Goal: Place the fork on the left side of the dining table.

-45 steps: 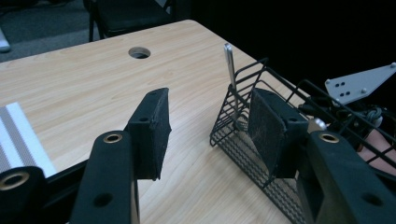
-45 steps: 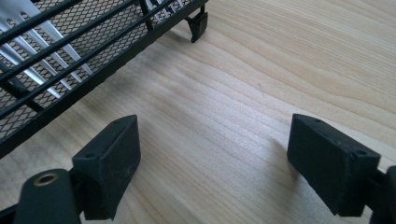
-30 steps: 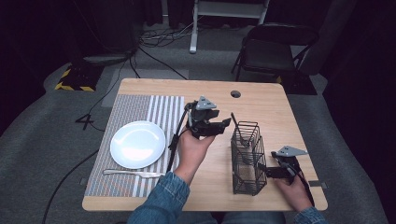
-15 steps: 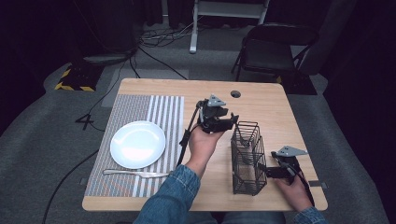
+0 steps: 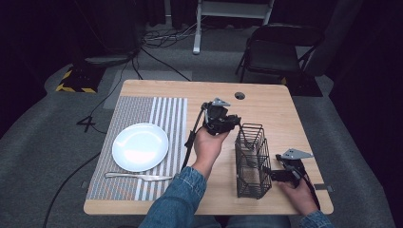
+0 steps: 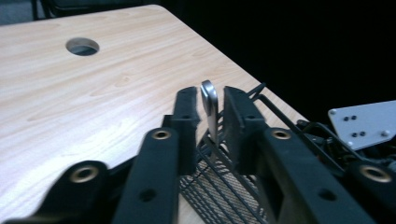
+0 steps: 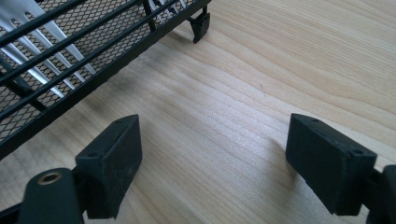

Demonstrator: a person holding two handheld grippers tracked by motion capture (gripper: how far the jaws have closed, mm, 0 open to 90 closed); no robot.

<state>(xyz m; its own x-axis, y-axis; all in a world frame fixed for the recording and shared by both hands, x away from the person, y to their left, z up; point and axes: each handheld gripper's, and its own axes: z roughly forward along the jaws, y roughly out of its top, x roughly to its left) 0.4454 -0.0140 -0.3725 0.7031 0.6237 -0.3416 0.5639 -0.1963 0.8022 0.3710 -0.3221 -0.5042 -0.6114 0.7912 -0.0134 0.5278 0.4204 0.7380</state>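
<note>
Left tool (image 6: 208, 116), jaws just closing and near shut around a thin silver utensil handle (image 6: 210, 109) standing in the black wire-mesh caddy (image 5: 251, 159), may slip or tip it; right tool (image 7: 212, 156) gapes empty beside.

The table (image 5: 266, 102) is lit brightly from above, while the surrounding floor and background are left in deep shadow. A soft glare is seen on the white plate (image 5: 140, 147). In the left gripper view, the near jaws are rendered out of focus, and a bright highlight is carried by the metal utensil handle (image 6: 210, 109). In the right gripper view, the wood grain is resolved sharply and soft shadows are cast beneath the wire basket (image 7: 70, 56). Slight blur is present at the frame edges.
</note>
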